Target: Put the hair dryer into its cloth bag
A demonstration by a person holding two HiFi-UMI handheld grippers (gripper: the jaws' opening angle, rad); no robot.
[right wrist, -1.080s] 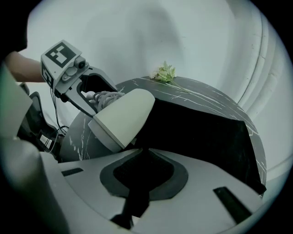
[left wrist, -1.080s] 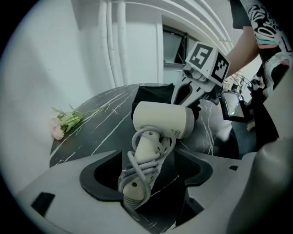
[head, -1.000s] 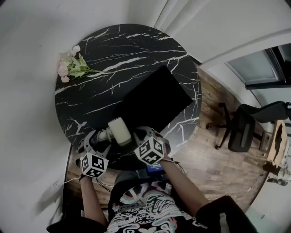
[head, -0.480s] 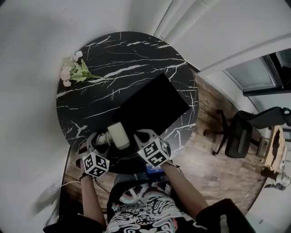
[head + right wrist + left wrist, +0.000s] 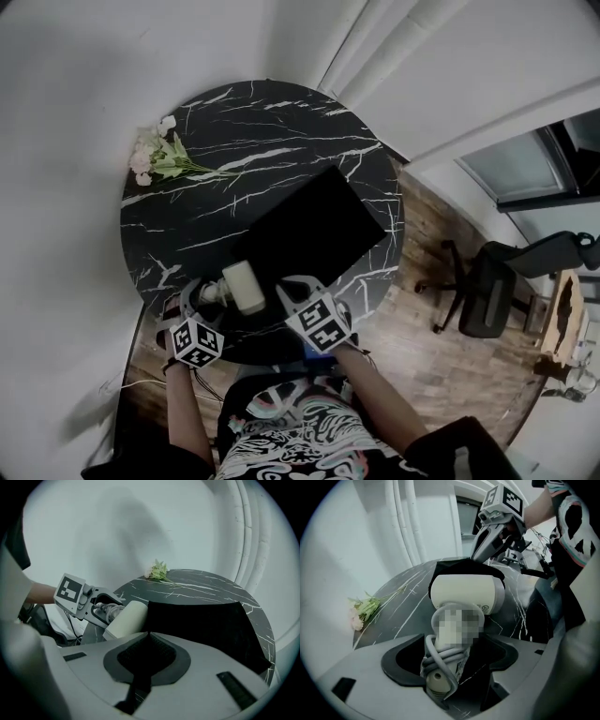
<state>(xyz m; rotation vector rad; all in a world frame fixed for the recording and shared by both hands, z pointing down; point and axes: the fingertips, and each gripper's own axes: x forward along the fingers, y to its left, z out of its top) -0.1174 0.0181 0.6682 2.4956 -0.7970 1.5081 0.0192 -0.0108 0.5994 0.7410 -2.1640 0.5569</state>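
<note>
Dryer (image 5: 242, 286) beside bag (image 5: 314, 230) edge, bag near table (image 5: 206, 178) rim

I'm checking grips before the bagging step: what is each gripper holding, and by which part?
The left gripper holds the hair dryer by its cord-wrapped handle. The right gripper pinches the near edge of the cloth bag.

A round black marble table (image 5: 272, 122) veined in white spreads ahead of the fingers (image 5: 289, 284) of the right gripper (image 5: 279, 278). Far beyond them, toward the left, pink flowers (image 5: 155, 155) lie at its edge. Pale walls rise behind, with white vertical ridges (image 5: 248, 536). Right of the fingers lie a wood plank floor (image 5: 422, 347), a black office chair (image 5: 492, 291) and a window (image 5: 525, 164). The light is soft and even.
</note>
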